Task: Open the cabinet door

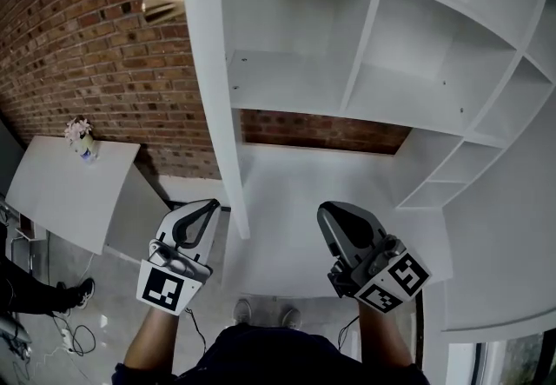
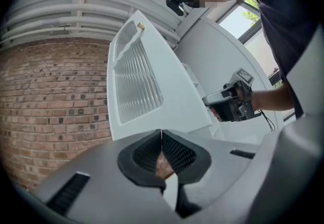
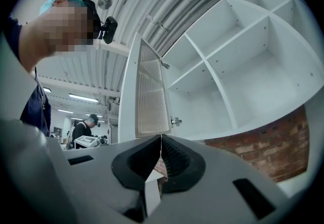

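The white cabinet [image 1: 452, 70] stands with its door [image 1: 211, 96] swung out, seen edge-on in the head view, and bare shelves showing behind it. The door's ribbed glass panel [image 2: 135, 79] faces the left gripper view and also shows as the ribbed panel [image 3: 152, 94] in the right gripper view. My left gripper [image 1: 209, 208] hangs low just left of the door's lower edge, jaws shut with nothing between them. My right gripper [image 1: 327, 216] is low on the door's right, in front of the cabinet, shut and empty. Neither touches the door.
A brick wall [image 1: 95, 36] runs behind and left of the cabinet. A white board [image 1: 74, 192] leans at the left with a small flower pot [image 1: 81, 136] on top. Cables [image 1: 74, 340] and another person's shoe [image 1: 83, 292] are on the floor at left. A person [image 3: 83, 129] stands far behind.
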`<state>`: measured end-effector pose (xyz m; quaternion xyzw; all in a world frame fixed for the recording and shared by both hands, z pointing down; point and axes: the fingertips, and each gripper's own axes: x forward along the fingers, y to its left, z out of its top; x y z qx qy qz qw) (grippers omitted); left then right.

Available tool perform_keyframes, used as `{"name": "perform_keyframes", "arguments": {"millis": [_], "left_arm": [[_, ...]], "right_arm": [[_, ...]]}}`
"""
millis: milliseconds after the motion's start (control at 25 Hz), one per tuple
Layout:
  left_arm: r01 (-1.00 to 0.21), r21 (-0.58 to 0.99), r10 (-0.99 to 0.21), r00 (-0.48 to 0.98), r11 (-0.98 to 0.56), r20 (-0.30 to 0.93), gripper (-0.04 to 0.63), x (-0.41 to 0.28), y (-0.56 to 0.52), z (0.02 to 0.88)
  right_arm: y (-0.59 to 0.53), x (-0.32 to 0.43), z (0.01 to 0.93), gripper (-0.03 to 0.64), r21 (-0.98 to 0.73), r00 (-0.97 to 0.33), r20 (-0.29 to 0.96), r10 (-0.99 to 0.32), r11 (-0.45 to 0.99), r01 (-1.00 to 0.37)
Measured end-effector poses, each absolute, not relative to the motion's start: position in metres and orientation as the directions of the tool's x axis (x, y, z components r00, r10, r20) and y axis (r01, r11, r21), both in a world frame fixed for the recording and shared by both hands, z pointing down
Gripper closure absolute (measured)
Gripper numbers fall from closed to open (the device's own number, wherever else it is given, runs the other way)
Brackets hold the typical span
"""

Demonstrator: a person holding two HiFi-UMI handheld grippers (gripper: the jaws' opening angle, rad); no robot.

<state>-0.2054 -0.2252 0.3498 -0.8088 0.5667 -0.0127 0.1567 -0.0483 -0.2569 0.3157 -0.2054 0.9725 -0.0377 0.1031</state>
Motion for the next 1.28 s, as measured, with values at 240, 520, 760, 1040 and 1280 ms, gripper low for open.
{"name": "perform_keyframes", "arguments": {"millis": [240, 520, 760, 1040, 1280], "left_arm": [[-0.864, -0.29, -0.898, 0.438, -0.411, -0.032, 0.584, -0.179, -0.232, 0.409], [-0.796, -0.273, -0.836, 0.544, -0.54, 0.065, 0.584, -0.14, -0.242, 0.452], [-0.804, -0.205, -0.825, 0.563, -0.558, 0.037, 0.584, -0.132, -0.258, 0.455], [-0.784, -0.218, -0.808, 0.587, -0.581, 0.041, 0.584, -0.124, -0.273, 0.454], [-0.773, -0.225, -0.799, 0.599, -0.593, 0.046, 0.584, -0.121, -0.282, 0.453]], "right_arm": [[-0.266, -0.052, 0.339, 0.591, -0.163, -0.889, -0.143, -0.435, 0.897, -0.412], [-0.273, -0.053, 0.36, 0.591, -0.191, -0.882, -0.095, -0.462, 0.878, -0.439], [-0.278, -0.046, 0.366, 0.591, -0.201, -0.872, -0.077, -0.483, 0.864, -0.461], [-0.284, -0.039, 0.378, 0.591, -0.226, -0.866, -0.062, -0.496, 0.852, -0.471], [-0.287, -0.037, 0.384, 0.591, -0.241, -0.863, -0.057, -0.501, 0.846, -0.475]]}}
